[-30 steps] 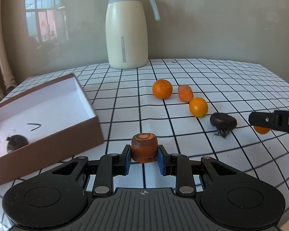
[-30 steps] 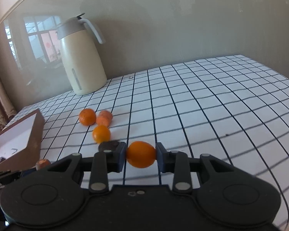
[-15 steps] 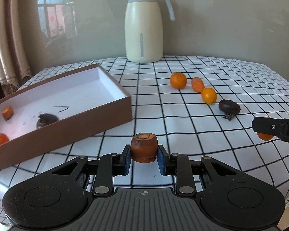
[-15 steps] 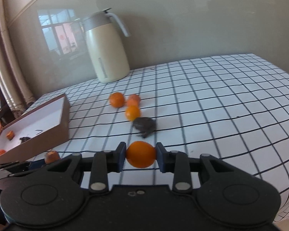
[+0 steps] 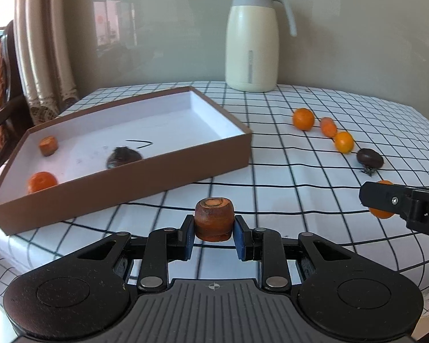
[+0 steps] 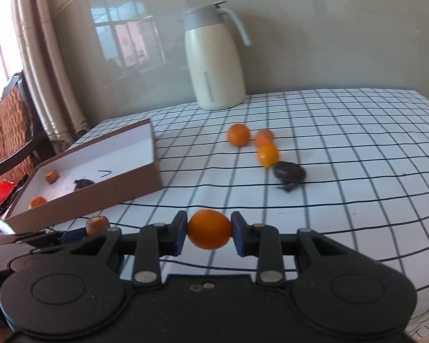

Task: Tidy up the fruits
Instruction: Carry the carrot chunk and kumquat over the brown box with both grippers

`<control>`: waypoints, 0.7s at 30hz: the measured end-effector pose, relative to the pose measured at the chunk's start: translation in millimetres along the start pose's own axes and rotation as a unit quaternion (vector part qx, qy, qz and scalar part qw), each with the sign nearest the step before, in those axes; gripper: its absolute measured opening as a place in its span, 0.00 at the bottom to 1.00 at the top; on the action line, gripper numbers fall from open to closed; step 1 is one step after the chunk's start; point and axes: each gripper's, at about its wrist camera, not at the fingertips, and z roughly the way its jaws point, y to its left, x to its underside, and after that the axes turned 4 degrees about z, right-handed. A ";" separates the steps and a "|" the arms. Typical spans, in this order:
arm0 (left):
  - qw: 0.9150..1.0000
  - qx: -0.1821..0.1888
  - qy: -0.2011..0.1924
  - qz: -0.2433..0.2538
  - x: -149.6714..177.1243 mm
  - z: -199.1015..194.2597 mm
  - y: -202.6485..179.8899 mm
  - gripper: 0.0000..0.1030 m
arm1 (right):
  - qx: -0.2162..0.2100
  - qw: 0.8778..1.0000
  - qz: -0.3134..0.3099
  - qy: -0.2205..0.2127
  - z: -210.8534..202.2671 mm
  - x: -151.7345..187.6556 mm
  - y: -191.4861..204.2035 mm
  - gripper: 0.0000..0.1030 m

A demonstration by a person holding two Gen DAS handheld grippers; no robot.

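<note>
My left gripper (image 5: 213, 233) is shut on a stubby carrot piece (image 5: 213, 217), held above the table's near edge, in front of the brown box (image 5: 146, 171). My right gripper (image 6: 208, 230) is shut on a small orange (image 6: 209, 228). In the left wrist view that gripper's finger (image 5: 386, 200) enters at the right, with the small orange (image 5: 381, 213) partly hidden behind it. The box holds a carrot piece (image 5: 48, 145), a dark fruit (image 5: 123, 156) and an orange (image 5: 41, 181). On the cloth lie two oranges (image 5: 303, 119) (image 5: 343, 142), a carrot piece (image 5: 328, 126) and a dark fruit (image 5: 369, 158).
A cream thermos jug (image 5: 252, 40) stands at the back of the checked tablecloth (image 5: 271, 171). A curtain (image 5: 43, 43) and a wooden chair (image 5: 0, 85) stand left of the table. The glossy wall runs behind.
Both grippers have drawn back toward the table's near edge and swung left, each keeping its fruit. The whole box has come into view.
</note>
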 end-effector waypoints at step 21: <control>0.997 -0.055 -0.018 -0.056 5.8 -25.1 74.9 0.28 | -0.073 0.996 -0.056 0.006 19.3 -1.0 78.1 0.24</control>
